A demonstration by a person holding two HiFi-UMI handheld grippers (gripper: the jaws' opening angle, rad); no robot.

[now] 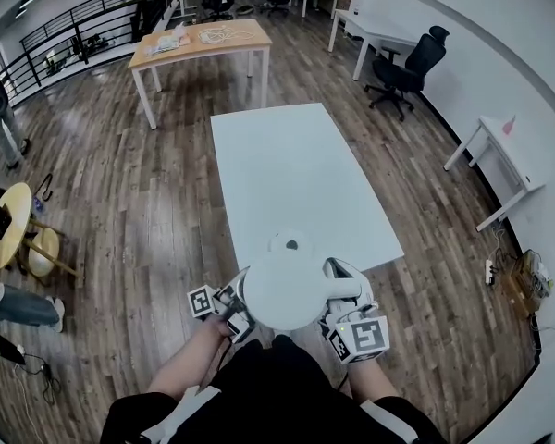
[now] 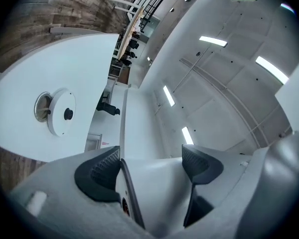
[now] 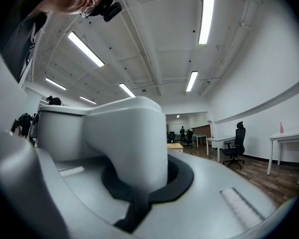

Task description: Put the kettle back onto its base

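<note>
Two grippers carry the white kettle, which hangs in the air at the near edge of the surface, just short of its base and not yet on it. The left gripper is clamped on a wedge-shaped part of the kettle. The right gripper is closed tight round the handle.

Hazards, as judged from here:
- Misalignment. The base is a flat round disc with a small dark connector at its centre. A kettle lowered off-centre would probably perch tilted.
- Displacement. The base sits close to the near edge of the surface, so a sideways nudge could push it off.
- Slip. Kettle and handle are smooth, glossy, rounded plastic, and the textured dark pads bear on curved faces. A twist may loosen the hold.

The surface is matt, pale and rectangular.
</note>
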